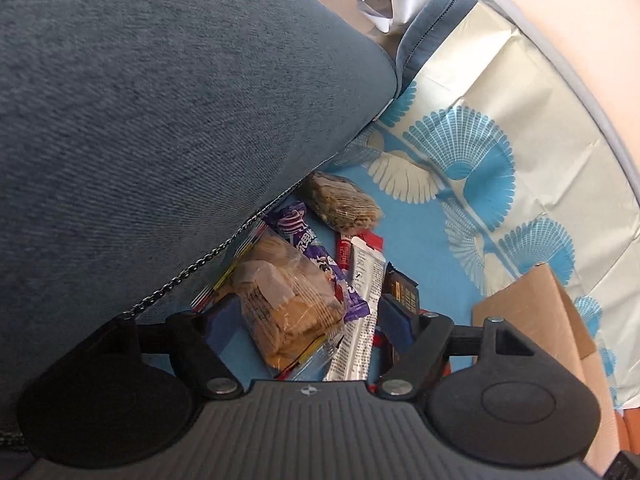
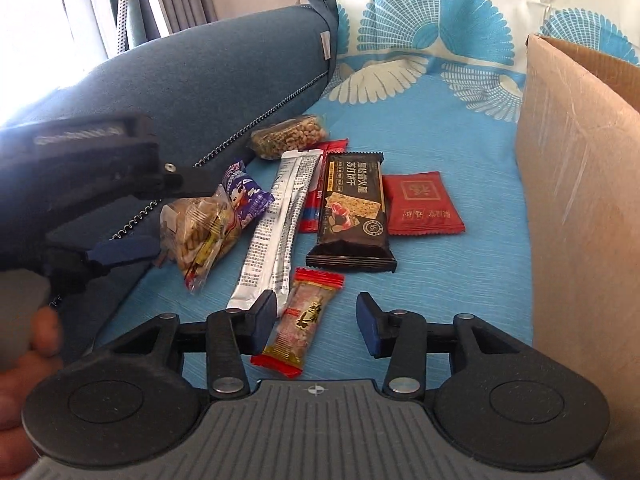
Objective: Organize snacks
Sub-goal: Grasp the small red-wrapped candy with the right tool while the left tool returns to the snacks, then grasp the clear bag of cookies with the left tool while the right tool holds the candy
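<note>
At the sheet's (image 2: pixel 440 280) left, the spread left claw (image 1: pixel 308 320) straddles the biscuit bag (image 1: pixel 288 300); it should pinch mid-bag gently, while the right claw (image 2: pixel 316 320), also spread, brackets the red candy (image 2: pixel 300 324).

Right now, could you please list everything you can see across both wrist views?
Clear biscuit bag: one, tan biscuits, left of pile, between left gripper's fingers.
Purple snack: one, behind biscuit bag.
Silver stick pack: one, centre.
Black cracker pack: one, centre.
Red sachet: one, right of black pack.
Red-ended candy: one, between right gripper's fingers.
Grain bar: one, brown, far end.
Cardboard box: one, brown, right.
Cushion: one, blue-grey, left.
Left gripper: open around bag.
Right gripper: open.
</note>
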`<state>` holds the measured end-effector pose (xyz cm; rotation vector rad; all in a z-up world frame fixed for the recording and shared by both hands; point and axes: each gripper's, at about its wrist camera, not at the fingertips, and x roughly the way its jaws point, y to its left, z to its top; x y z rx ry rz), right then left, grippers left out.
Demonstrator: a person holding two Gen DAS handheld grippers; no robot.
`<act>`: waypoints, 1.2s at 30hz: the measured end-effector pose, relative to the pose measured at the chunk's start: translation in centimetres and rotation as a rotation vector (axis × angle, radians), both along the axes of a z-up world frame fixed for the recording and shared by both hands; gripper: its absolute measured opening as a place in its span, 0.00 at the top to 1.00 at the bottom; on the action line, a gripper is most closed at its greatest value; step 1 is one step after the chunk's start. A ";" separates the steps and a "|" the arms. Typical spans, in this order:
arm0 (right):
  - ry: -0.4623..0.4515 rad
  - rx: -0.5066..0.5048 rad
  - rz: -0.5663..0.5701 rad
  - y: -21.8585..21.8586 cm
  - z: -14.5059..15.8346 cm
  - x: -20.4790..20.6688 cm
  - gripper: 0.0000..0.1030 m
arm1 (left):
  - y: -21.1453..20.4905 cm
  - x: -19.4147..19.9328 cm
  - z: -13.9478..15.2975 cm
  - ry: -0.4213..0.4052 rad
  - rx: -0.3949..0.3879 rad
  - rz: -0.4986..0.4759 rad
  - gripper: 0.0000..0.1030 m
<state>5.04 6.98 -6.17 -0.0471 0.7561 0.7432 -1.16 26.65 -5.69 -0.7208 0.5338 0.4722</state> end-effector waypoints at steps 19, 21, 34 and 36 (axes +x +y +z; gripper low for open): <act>-0.018 -0.029 0.000 -2.5 1.1 -2.6 0.82 | -0.9 -0.4 0.9 0.077 0.068 -0.060 0.50; -0.040 -0.031 0.010 -2.7 1.6 -3.3 0.82 | -1.1 -1.2 1.8 0.096 0.058 -0.115 0.50; -0.063 -0.064 -0.003 -4.2 3.4 -7.0 0.82 | -2.3 -3.4 2.5 0.313 0.061 -0.423 0.49; -0.048 -0.078 -0.008 -4.3 3.0 -7.1 0.82 | -2.3 -3.4 2.1 0.333 0.039 -0.431 0.47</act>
